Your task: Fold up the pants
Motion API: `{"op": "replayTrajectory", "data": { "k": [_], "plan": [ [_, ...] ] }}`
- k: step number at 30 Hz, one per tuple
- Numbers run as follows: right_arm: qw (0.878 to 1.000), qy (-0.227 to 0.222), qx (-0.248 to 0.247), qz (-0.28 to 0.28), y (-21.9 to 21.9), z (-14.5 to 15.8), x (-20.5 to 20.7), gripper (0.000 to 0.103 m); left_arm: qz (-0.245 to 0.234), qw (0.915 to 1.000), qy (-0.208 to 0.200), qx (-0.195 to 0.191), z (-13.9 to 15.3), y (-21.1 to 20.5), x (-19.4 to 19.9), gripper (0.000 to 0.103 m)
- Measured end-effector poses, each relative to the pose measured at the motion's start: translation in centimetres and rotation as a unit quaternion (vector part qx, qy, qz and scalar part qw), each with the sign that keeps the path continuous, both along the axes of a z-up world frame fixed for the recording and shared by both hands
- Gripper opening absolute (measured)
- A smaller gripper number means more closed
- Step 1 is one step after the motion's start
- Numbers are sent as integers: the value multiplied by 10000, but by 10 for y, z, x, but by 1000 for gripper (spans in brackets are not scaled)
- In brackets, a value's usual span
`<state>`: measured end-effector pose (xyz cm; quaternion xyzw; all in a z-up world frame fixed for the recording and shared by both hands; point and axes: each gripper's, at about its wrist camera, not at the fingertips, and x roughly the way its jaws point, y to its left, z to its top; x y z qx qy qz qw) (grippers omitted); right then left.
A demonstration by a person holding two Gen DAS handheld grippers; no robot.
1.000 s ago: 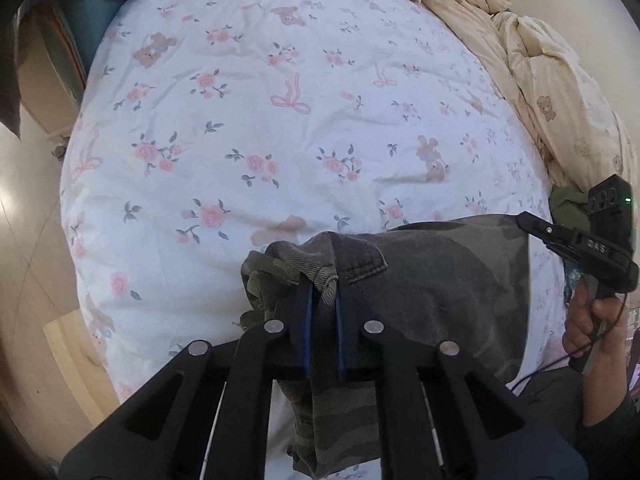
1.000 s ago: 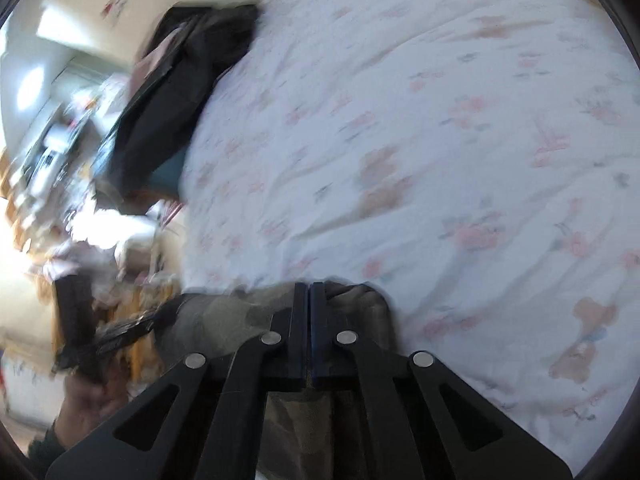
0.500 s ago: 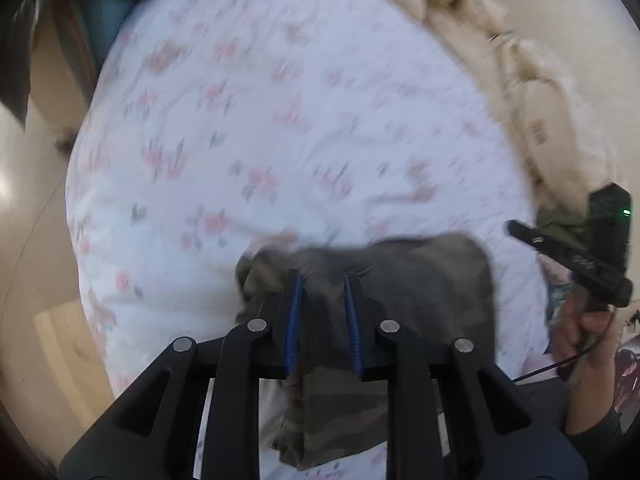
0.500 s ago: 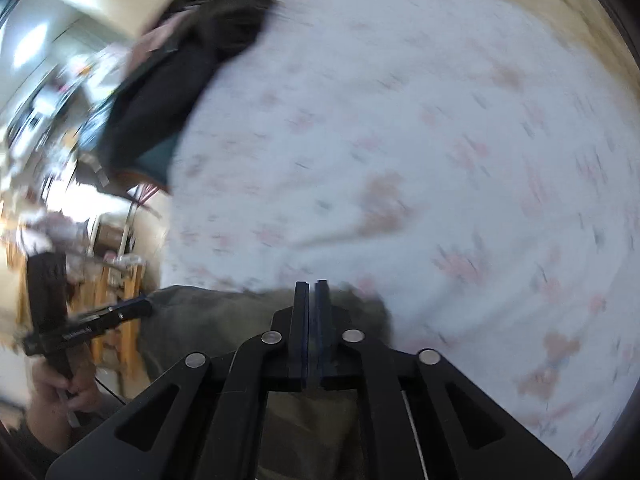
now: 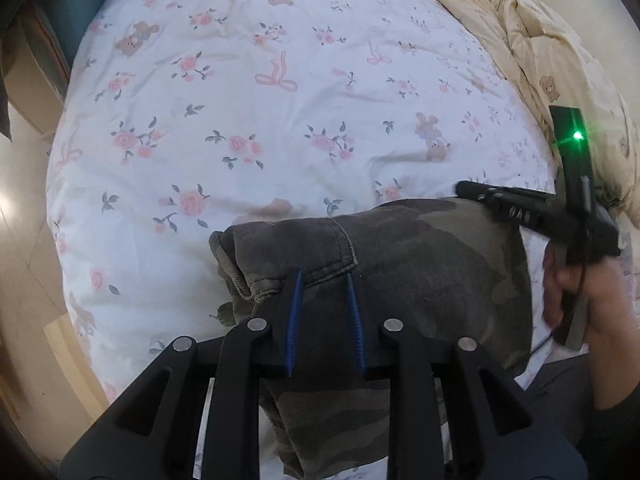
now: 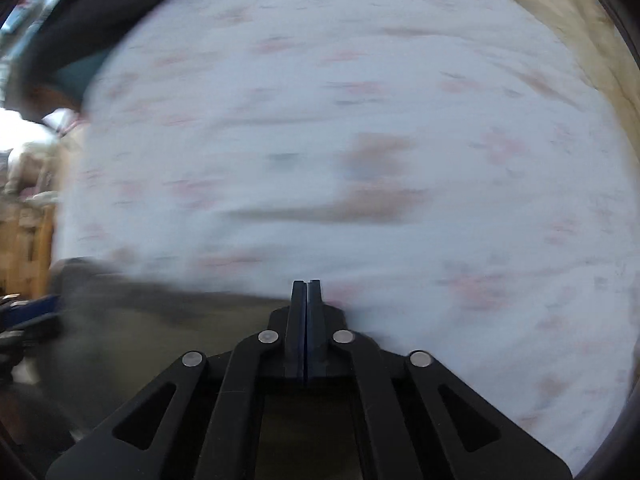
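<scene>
Left gripper [image 5: 323, 280] let go of the pants [image 5: 420, 264] since 1 s ago; fingers opening, cloth between, not pinched. Right gripper [image 6: 306, 286] swung sideways w/ fingers pressed together, holding nothing. Pants lie folded on bed [image 5: 280, 120].

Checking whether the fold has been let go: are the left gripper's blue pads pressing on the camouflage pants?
Apart. In the left wrist view the left gripper is opening, its pads spread, with the pants lying between them unpinched.

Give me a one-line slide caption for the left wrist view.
Left hand-held gripper opening over folded camouflage pants on a floral bedsheet, right hand-held gripper at the pants' far corner.
</scene>
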<state>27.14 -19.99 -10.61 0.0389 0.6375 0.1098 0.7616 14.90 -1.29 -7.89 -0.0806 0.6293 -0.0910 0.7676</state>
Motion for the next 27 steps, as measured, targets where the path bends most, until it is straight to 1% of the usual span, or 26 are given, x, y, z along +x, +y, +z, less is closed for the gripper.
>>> {"op": "replayTrajectory", "data": {
  "k": [1,2,3,5,7,8,9,10,12,14,15,16,17,19,21,22,23,24,25,27],
  "plan": [
    [9996,166,154,-194,-15,-5,2,1,-8,10000,-24,25,1,-1,-1,20],
    [9989,208,195,-362,-28,-4,2,1,-4,10000,-47,58,3,-2,-1,20],
    [9986,110,339,-392,-32,5,0,1,14,9999,-75,84,4,-3,-1,20],
    [9974,-94,659,-286,-21,26,-4,1,17,9999,-85,102,5,-5,0,19],
    [9946,-181,1025,-24,6,41,-6,1,49,9999,-89,119,5,-4,1,19],
    [9918,-94,1259,190,27,43,-6,1,76,9999,-78,98,4,-3,1,20],
    [9899,23,1384,300,42,42,-6,1,108,9999,-68,62,3,-2,2,20],
    [9866,306,1545,416,60,32,-5,2,113,9999,-68,46,3,0,2,20],
    [9818,865,1636,430,77,6,-2,0,117,9999,-57,38,1,2,1,20],
    [9833,973,1491,378,76,-8,5,0,137,9999,-55,-37,1,4,0,21],
    [9854,1056,1294,335,71,-13,9,0,133,9999,-31,-46,0,5,0,22],
    [9903,1024,880,332,63,-16,12,0,110,9999,-17,-39,-1,5,-1,22],
    [9922,1001,650,349,59,-18,15,0,65,10000,-7,-45,-1,4,-1,22],
    [9926,1125,328,320,39,-28,17,0,19,10000,23,-37,0,4,1,22],
    [9929,1147,-146,272,15,-31,18,0,23,10000,44,-22,0,4,1,22],
    [9925,1181,-251,177,0,-32,17,0,27,10000,40,-19,1,4,1,22],
    [9926,1184,-237,104,-10,-30,16,2,28,10000,26,-2,2,3,0,22],
    [9936,1114,-173,-9,-24,-24,12,2,23,10000,-11,26,3,2,-1,22],
    [9954,947,-116,-99,-36,-13,7,2,20,10000,-56,75,6,1,-2,23],
    [9983,524,26,-266,-52,12,-7,2,82,9998,-149,124,15,1,-5,29]
  ]
}}
